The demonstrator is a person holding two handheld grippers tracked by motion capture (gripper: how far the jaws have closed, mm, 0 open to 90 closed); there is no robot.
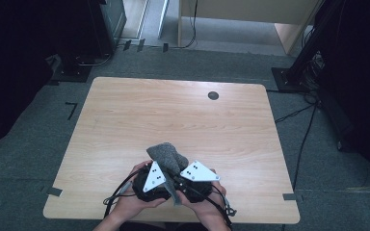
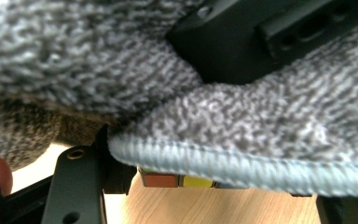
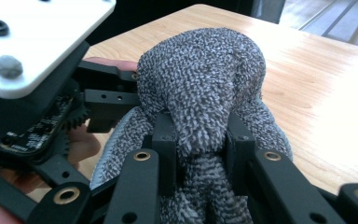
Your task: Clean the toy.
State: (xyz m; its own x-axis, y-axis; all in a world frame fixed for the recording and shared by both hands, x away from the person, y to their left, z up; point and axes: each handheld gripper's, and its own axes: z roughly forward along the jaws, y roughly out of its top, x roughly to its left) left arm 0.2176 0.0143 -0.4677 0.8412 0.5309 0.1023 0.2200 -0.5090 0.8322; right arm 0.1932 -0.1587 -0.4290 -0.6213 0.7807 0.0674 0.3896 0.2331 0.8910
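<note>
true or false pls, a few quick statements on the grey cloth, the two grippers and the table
1. Both grippers grip the grey cloth. True: the right gripper pinches a bunched fold, and the left gripper clamps it too.
2. The cloth lies flat on the table. False: it is bunched and lifted between the grippers.
3. The cloth has a pale stitched hem. True.
4. The grippers work at the table's far edge. False: they are at the near edge, by the person.
</note>
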